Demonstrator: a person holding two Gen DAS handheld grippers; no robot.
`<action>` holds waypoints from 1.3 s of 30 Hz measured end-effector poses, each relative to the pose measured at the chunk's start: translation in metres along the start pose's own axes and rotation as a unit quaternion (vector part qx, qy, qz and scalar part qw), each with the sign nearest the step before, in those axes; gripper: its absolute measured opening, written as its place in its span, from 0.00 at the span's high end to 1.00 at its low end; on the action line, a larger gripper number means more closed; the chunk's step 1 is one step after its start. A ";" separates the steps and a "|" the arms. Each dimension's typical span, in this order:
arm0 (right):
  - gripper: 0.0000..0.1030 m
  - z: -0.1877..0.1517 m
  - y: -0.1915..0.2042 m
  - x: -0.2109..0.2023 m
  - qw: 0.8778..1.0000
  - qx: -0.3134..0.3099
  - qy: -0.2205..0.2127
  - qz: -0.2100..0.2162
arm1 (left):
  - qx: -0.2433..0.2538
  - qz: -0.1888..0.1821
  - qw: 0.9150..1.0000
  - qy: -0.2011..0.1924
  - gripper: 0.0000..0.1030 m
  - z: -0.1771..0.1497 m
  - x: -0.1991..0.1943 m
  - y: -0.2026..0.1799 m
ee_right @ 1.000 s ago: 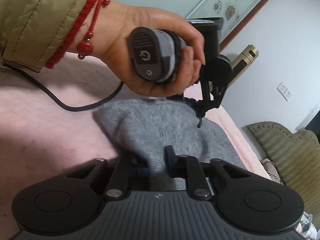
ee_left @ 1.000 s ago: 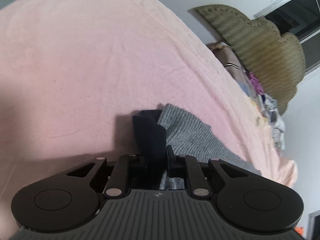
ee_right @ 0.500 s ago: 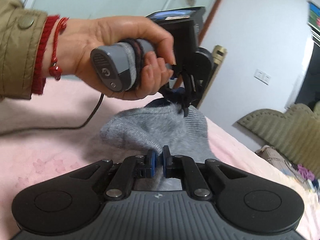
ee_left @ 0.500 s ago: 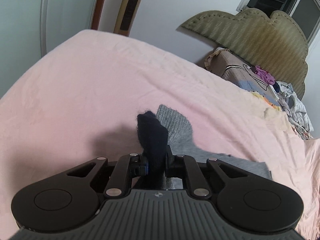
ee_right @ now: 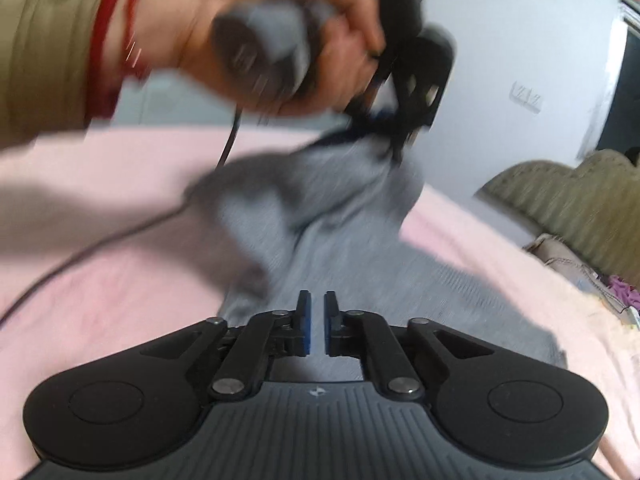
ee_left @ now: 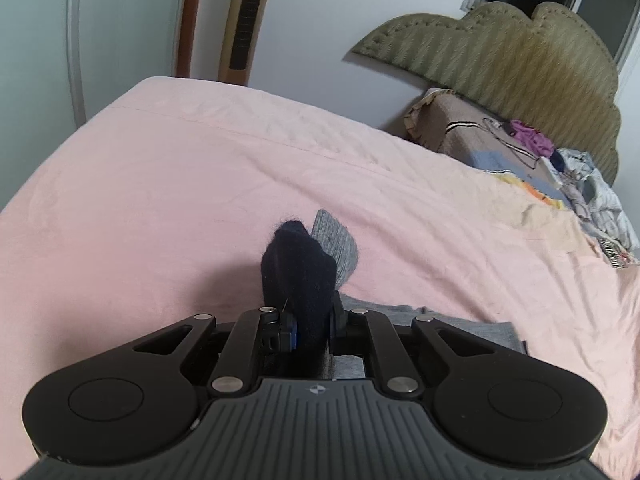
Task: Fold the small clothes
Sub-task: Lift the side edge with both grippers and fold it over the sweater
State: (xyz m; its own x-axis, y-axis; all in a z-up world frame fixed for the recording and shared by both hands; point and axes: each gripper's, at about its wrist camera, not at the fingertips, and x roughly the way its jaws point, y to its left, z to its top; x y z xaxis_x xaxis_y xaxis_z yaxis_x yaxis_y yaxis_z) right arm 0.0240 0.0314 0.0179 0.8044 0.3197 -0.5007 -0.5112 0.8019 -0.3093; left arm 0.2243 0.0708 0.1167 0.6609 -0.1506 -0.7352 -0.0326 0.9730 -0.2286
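Right tongs (ee_right: pixel 316 322) just let go, now apart, empty. Left tongs (ee_left: pixel 312 330) still pinch sock (ee_left: pixel 298 276), lifting it off bed (ee_left: pixel 160 184); fold starting.

the right claw (ee_right: pixel 316 322) sits low over the grey garment (ee_right: pixel 320 216), its blue-padded fingers (ee_right: pixel 305 320) a narrow gap apart with nothing between them. beyond the garment's far end, the left hand (ee_right: pixel 280 36) grips the left claw (ee_right: pixel 394 128), which pinches the grey garment's dark-trimmed edge and lifts it off the pink bed (ee_right: pixel 100 272). a black cable (ee_right: pixel 120 236) trails left of the garment. the view is blurred.
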 end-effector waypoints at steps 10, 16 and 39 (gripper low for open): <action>0.02 0.015 0.074 0.035 0.981 -0.177 -0.045 -0.059 | -0.047 -0.017 0.998 0.033 0.86 0.006 0.007 0.054; 0.50 0.031 0.086 0.078 0.976 -0.206 -0.035 -0.053 | -0.054 -0.031 0.997 0.043 0.86 0.003 0.013 0.065; 0.95 -0.014 -0.089 -0.065 0.978 0.178 -0.105 0.010 | -0.003 -0.050 0.999 -0.001 0.86 0.000 -0.012 -0.025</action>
State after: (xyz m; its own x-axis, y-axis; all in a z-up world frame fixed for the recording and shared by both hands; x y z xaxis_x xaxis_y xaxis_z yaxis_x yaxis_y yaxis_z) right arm 0.0133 -0.0683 0.0665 0.8590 0.4042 -0.3142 -0.4198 0.9074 0.0196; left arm 0.2167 0.0486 0.1312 0.6626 -0.2469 -0.7071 0.0301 0.9521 -0.3042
